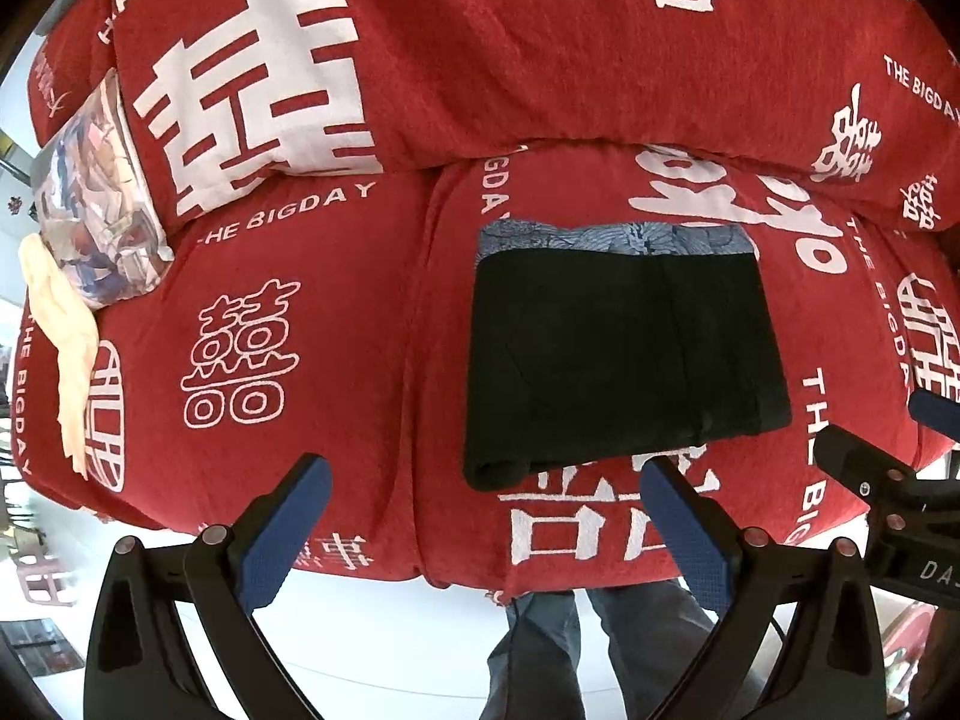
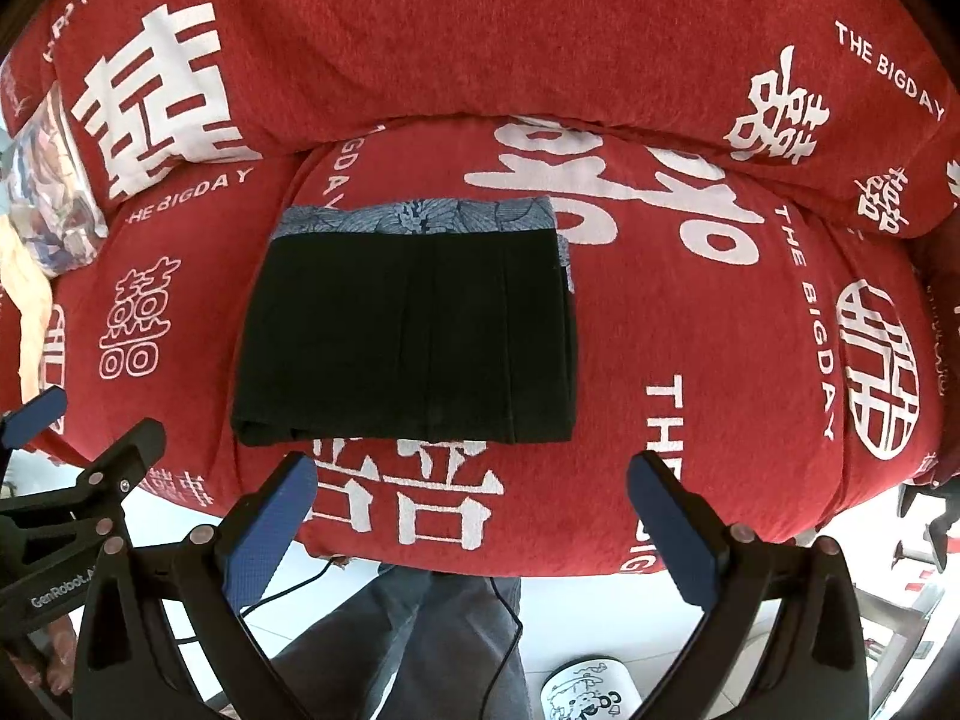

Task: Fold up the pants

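Observation:
Black pants [image 1: 624, 354] [image 2: 408, 342] lie folded into a flat rectangle on the red sofa seat [image 1: 270, 276] [image 2: 690, 330], on top of a blue patterned cloth [image 1: 612, 237] [image 2: 420, 216] that shows along the far edge. My left gripper [image 1: 489, 480] hovers open off the seat's front edge, near the pants' near left corner, holding nothing. My right gripper [image 2: 474, 477] is open too, just in front of the pants' near edge, with empty space between its blue pads [image 2: 273, 528]. Each gripper shows at the edge of the other's view.
The sofa cover is red with white characters; its backrest [image 1: 480, 60] rises behind the seat. A printed pillow [image 1: 96, 210] and a pale yellow cloth [image 1: 60, 330] sit at the left end. A person's grey trouser legs [image 2: 420, 648] stand on the white floor below, with a black cable [image 2: 510, 630].

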`<move>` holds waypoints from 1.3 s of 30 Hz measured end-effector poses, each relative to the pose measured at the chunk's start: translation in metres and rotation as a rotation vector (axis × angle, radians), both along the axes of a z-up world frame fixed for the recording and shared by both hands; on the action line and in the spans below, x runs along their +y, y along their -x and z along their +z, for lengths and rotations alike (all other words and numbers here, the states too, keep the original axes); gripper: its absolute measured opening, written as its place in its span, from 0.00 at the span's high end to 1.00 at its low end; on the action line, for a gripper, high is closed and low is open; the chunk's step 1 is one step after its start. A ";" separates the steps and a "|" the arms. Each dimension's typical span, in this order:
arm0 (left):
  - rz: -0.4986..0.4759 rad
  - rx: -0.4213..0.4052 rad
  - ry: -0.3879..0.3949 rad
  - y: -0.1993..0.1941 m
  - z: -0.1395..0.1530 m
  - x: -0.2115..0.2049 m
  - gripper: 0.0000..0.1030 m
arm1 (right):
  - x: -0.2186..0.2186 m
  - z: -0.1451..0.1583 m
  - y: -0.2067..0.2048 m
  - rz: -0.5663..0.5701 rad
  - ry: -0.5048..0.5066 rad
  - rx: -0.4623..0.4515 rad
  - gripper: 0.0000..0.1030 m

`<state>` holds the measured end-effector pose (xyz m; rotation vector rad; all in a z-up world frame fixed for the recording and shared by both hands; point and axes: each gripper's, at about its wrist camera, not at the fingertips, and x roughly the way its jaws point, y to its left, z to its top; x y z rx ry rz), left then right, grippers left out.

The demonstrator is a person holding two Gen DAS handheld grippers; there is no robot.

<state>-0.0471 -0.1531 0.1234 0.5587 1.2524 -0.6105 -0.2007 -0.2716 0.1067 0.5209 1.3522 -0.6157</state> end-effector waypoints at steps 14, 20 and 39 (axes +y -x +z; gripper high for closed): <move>-0.013 -0.001 0.000 0.000 0.000 -0.003 0.00 | -0.003 -0.001 -0.001 0.005 0.000 0.004 0.00; -0.026 -0.004 -0.002 0.000 0.000 -0.004 0.00 | -0.003 -0.001 -0.001 0.005 0.001 0.004 0.00; -0.047 -0.012 -0.006 0.001 -0.001 -0.006 0.00 | -0.006 -0.002 -0.001 0.008 -0.002 0.008 0.00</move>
